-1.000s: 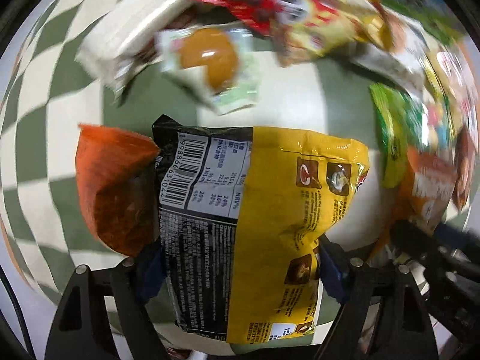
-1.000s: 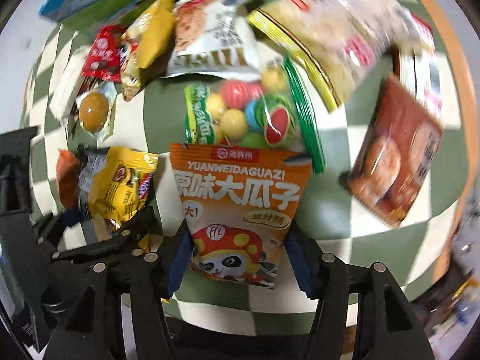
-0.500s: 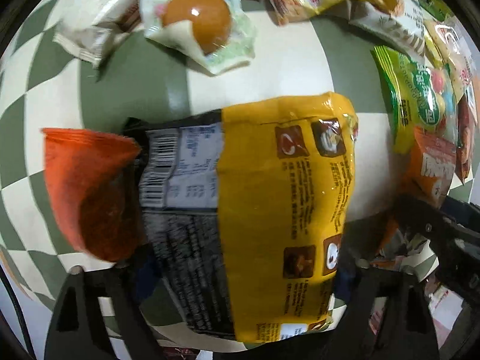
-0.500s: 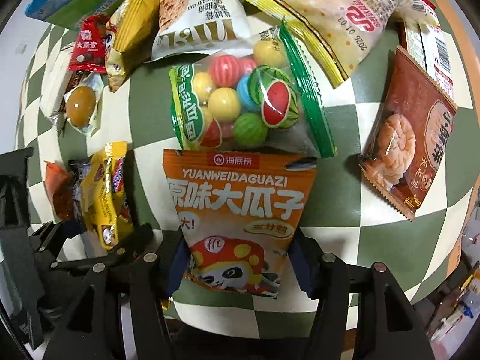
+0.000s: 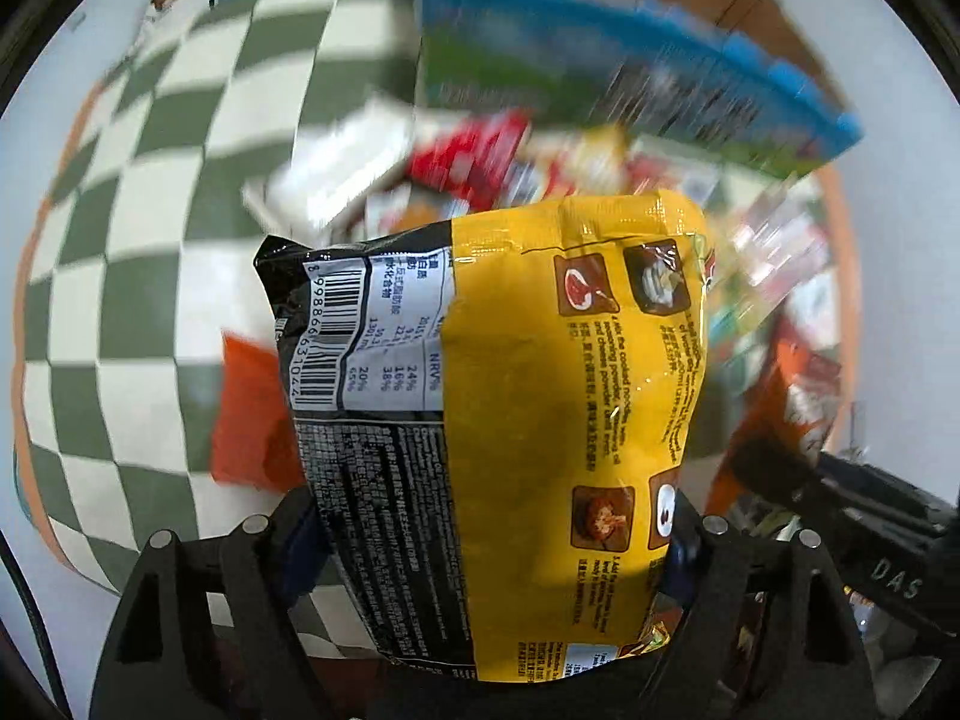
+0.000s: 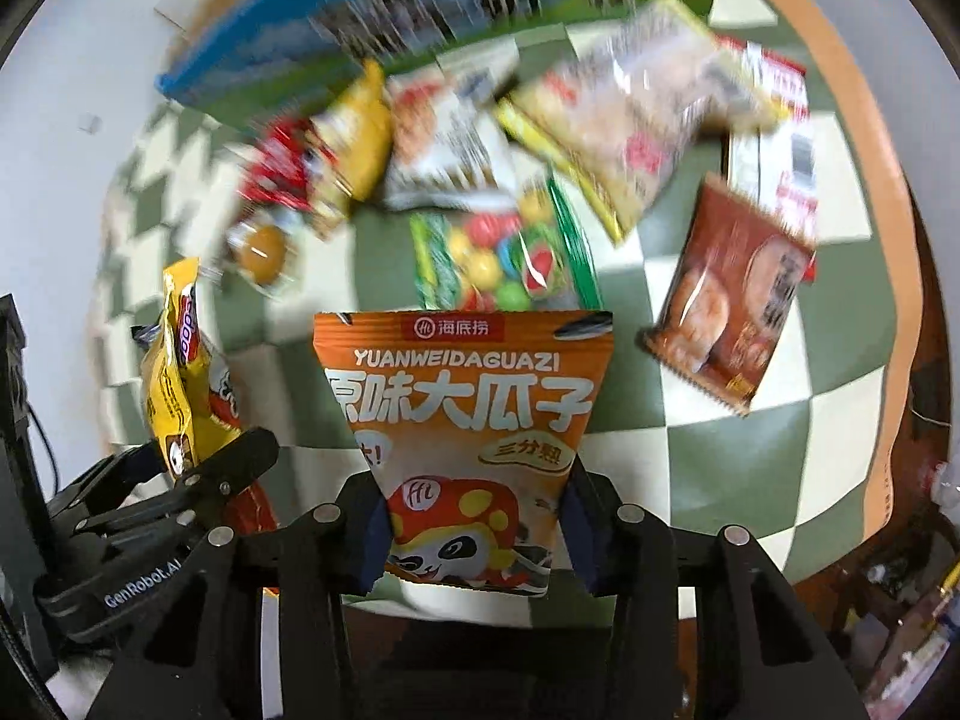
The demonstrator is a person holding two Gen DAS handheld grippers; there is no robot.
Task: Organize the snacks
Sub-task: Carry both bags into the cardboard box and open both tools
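My left gripper is shut on a yellow and black noodle packet and holds it up above the checkered table. My right gripper is shut on an orange sunflower-seed bag, also lifted. In the right wrist view the left gripper with the yellow packet shows at the left. A blue and green box stands at the back of the table, also in the right wrist view.
An orange packet lies behind the noodle packet. On the green and white cloth lie a bag of coloured candy balls, a brown shrimp snack packet, a pale large bag, a red packet and a wrapped egg.
Both grippers have lifted and tilted up with their packets. The blue and green box at the back has come into both views. The table snacks look farther off and blurred.
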